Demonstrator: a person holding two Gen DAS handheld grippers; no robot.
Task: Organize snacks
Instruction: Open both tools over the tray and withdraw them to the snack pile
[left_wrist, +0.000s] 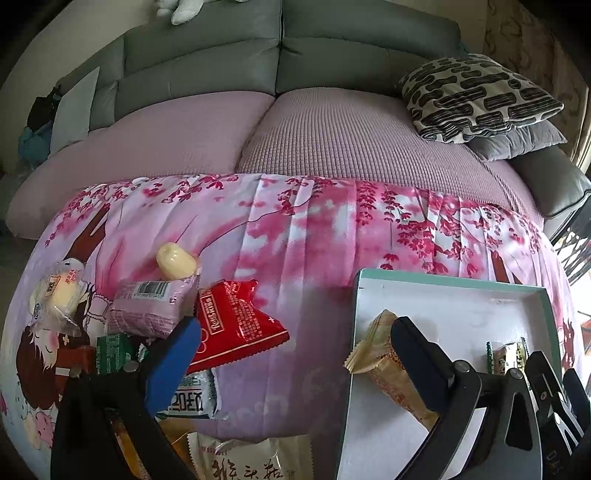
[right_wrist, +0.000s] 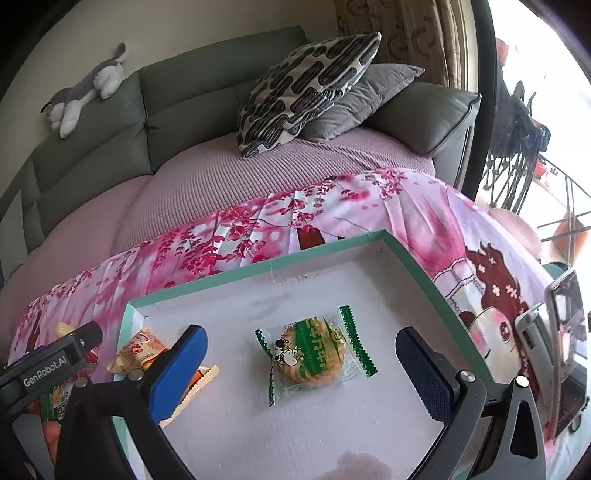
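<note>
A green-wrapped biscuit (right_wrist: 317, 356) lies flat in the teal-rimmed white tray (right_wrist: 325, 254), between the wide-spread fingers of the right gripper (right_wrist: 301, 363). The left gripper (left_wrist: 295, 343) also gapes wide, with a tan snack packet (left_wrist: 384, 354) at its right finger and loose snacks (left_wrist: 236, 325) to its left. Underneath lies a pink blossom-print cloth (left_wrist: 314, 236); beyond it stands a grey sofa (left_wrist: 280, 55) with a patterned cushion (right_wrist: 306, 92).

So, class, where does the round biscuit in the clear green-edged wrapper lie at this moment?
The round biscuit in the clear green-edged wrapper lies flat inside the white, teal-rimmed cardboard tray, between the open right gripper fingers, right of the tan snack packet.
</note>
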